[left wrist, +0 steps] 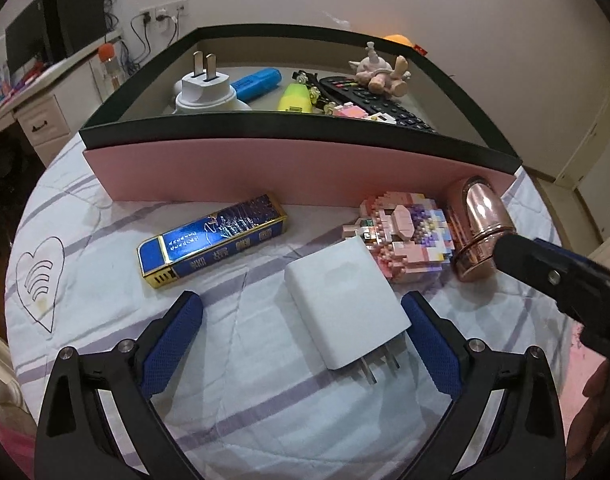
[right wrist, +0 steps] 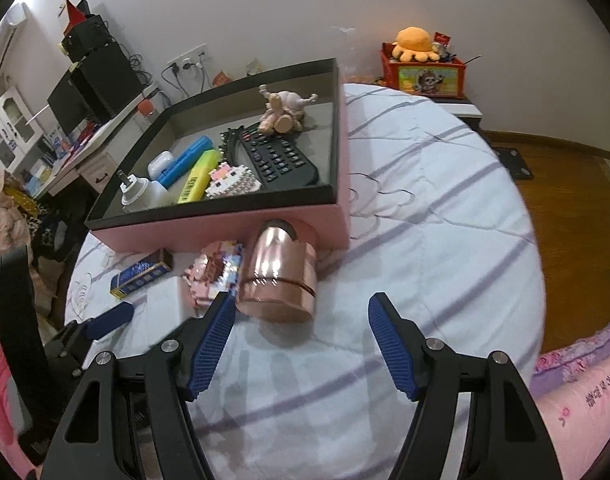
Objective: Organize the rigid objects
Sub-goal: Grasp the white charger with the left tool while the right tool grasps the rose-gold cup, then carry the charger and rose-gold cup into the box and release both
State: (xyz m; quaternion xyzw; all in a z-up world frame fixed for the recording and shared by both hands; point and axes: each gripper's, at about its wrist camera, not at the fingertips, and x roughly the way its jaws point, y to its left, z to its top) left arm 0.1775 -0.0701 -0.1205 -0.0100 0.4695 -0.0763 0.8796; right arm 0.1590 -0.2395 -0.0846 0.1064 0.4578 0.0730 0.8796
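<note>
A white plug charger [left wrist: 345, 300] lies on the striped bed sheet, its prongs toward me. My left gripper [left wrist: 303, 304] is open, one finger on either side of the charger and neither pad pressing on it. Beyond the charger lie a blue and gold box [left wrist: 213, 240], a pink brick figure [left wrist: 405, 236] and a rose-gold cylinder [left wrist: 479, 228] on its side. My right gripper [right wrist: 301, 300] is open just short of the cylinder [right wrist: 277, 276], with its left fingertip [right wrist: 225, 304] beside the cylinder's end. A pink box with a black rim [left wrist: 297, 176] stands behind them all.
The pink box [right wrist: 225, 228] holds a remote [right wrist: 281, 156], blue and yellow highlighters, a white plug adapter [left wrist: 205, 88], a small figurine and a brick figure. A desk with monitors stands at the left. A red toy box [right wrist: 423, 74] sits at the back right, with wooden floor beyond the bed.
</note>
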